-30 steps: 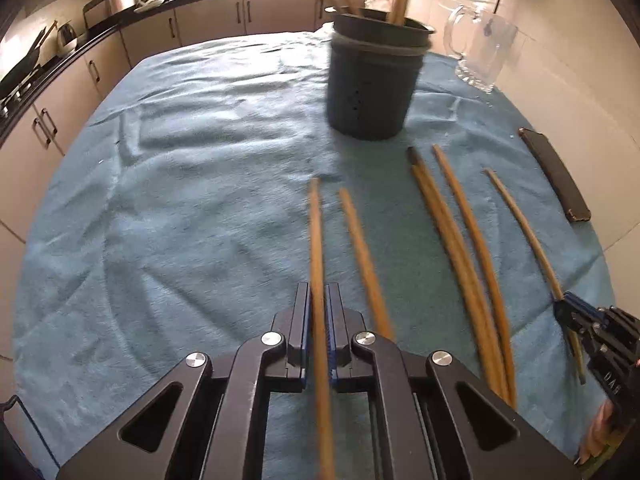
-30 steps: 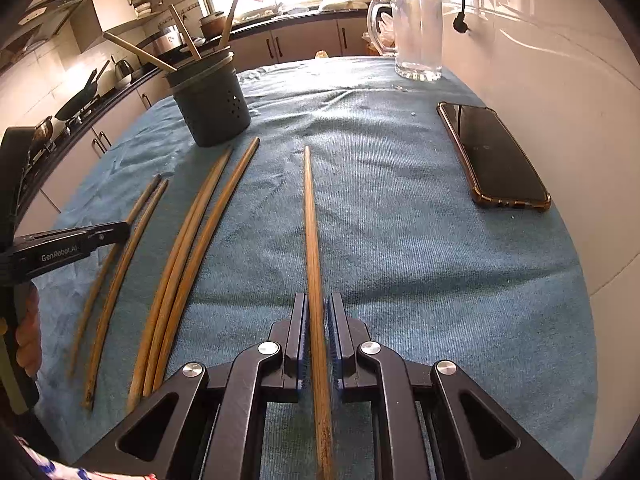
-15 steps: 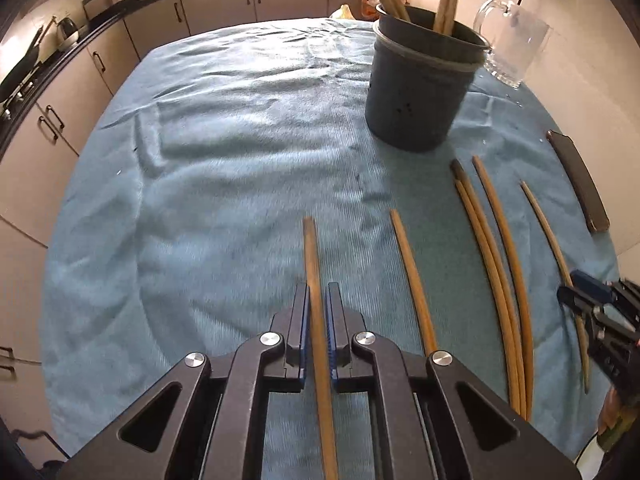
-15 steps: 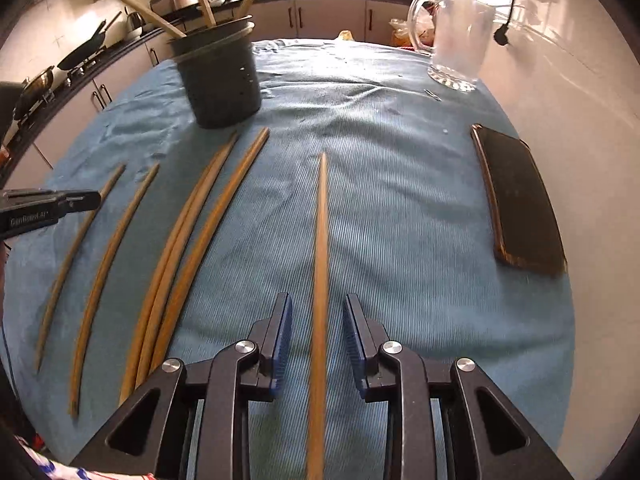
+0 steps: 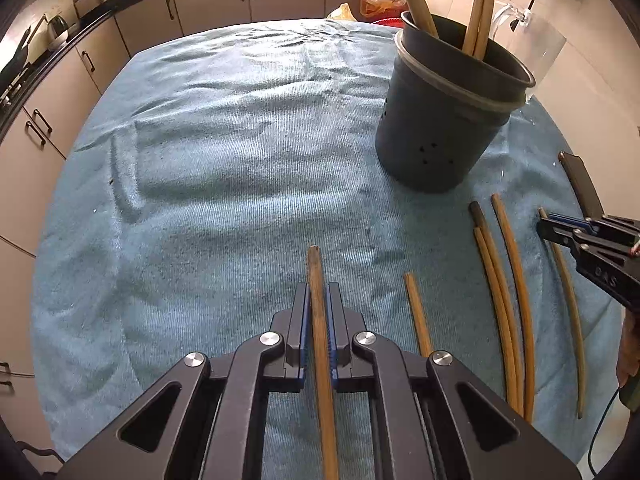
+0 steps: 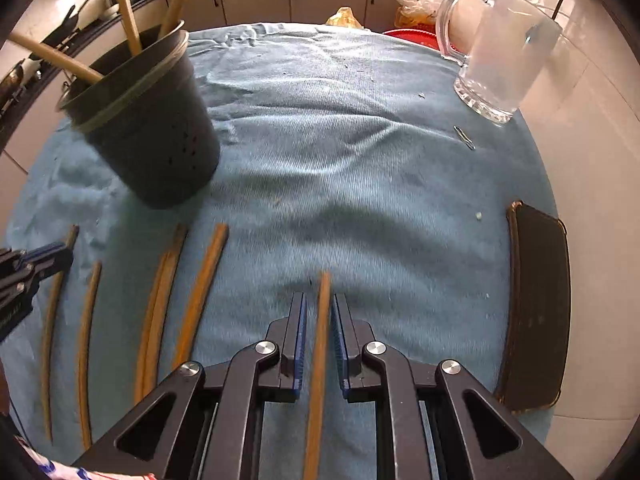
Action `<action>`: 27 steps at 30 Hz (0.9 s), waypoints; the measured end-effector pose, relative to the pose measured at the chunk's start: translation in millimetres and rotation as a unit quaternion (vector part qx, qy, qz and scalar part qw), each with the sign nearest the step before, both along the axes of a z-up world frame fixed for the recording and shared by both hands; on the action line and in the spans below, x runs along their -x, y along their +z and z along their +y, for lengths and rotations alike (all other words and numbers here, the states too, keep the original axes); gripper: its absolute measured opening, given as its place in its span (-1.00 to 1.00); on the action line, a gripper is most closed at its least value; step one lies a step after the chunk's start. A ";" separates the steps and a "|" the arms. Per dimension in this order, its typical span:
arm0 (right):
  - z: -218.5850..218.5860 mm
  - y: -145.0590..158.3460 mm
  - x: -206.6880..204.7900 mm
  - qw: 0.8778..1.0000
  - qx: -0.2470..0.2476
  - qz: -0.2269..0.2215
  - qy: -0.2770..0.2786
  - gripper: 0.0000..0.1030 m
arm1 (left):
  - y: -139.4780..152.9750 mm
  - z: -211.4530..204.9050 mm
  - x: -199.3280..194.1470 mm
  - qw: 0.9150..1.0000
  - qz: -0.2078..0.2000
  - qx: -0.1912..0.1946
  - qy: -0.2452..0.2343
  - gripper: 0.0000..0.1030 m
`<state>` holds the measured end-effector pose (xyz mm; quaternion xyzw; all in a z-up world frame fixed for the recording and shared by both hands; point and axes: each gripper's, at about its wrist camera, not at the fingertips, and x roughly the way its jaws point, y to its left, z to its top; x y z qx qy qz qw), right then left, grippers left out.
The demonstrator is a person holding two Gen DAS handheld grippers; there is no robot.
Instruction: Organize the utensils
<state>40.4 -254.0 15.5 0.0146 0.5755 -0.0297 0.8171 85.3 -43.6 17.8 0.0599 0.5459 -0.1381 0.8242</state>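
Chopstick (image 5: 320,320) sits clamped between the jaws of the left gripper (image 5: 318,300) at lower centre of the left view, its tip poking just past the fingers. A second chopstick (image 6: 320,340) lies between the parted jaws of the right gripper (image 6: 319,312), lower centre of the right view, touching neither pad. Four loose sticks (image 6: 160,300) lie side by side at lower left on the blue cloth (image 6: 340,140) covering the desk. Above them stands the dark holder (image 6: 152,128) with sticks in it; a glass mug (image 6: 504,52) sits upper right, a phone (image 6: 538,304) at right.
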 end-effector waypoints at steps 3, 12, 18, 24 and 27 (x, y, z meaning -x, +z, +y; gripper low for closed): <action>6.5 0.4 -0.4 1.000 0.007 -0.011 0.003 -0.86 | -1.2 -0.3 -3.2 1.000 -0.005 0.006 0.003 -0.85; 4.1 17.4 23.4 0.997 -0.032 -0.072 -0.018 -0.90 | 2.5 3.9 0.9 0.999 -0.009 0.034 0.016 -0.87; -2.5 60.9 62.1 0.988 -0.060 -0.141 -0.029 -0.90 | 38.8 15.2 28.6 0.996 -0.058 0.066 0.026 -0.87; -1.2 95.9 105.8 0.977 -0.051 -0.206 -0.031 -0.90 | 79.1 15.5 77.9 0.989 -0.133 0.053 0.021 -0.87; 1.1 107.0 124.9 0.972 -0.045 -0.228 -0.035 -0.90 | 94.2 15.3 100.0 0.985 -0.164 0.051 0.019 -0.87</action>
